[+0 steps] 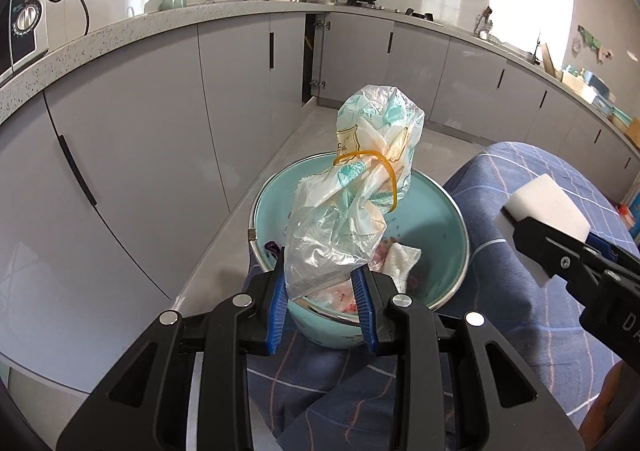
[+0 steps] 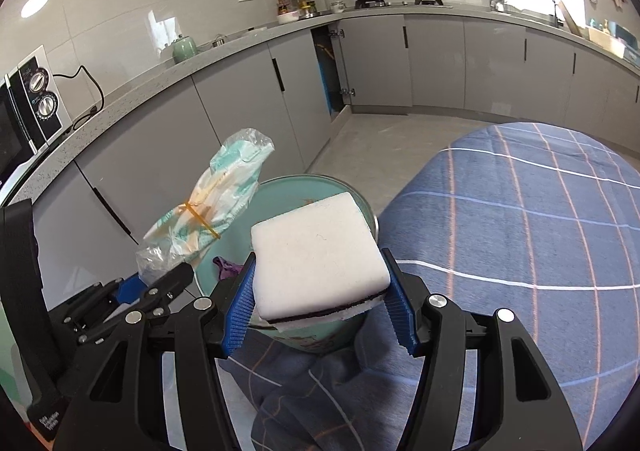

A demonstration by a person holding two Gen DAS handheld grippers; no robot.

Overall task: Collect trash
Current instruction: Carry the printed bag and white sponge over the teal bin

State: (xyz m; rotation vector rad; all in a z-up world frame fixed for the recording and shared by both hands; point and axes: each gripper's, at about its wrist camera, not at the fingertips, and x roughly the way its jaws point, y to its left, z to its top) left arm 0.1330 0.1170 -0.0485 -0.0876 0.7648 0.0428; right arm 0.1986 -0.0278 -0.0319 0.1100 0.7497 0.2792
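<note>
In the left wrist view, the left gripper (image 1: 325,305) clenched the clear lower end of a crumpled plastic bag (image 1: 360,187), which stood up from between its blue pads with a yellow rubber band (image 1: 390,175) looped around it. The bag hung over a teal bin (image 1: 436,227) holding white tissue (image 1: 402,259) and other scraps, beside a blue plaid cloth (image 1: 520,291). The right gripper, at the right edge, carried a white sponge (image 1: 548,203).

In the right wrist view, the right gripper (image 2: 322,307) grasped the white sponge (image 2: 320,255) by its sides, above the teal bin's (image 2: 316,181) rim. The plastic bag (image 2: 212,207) leaned at left, pinched by the left gripper (image 2: 172,275).
</note>
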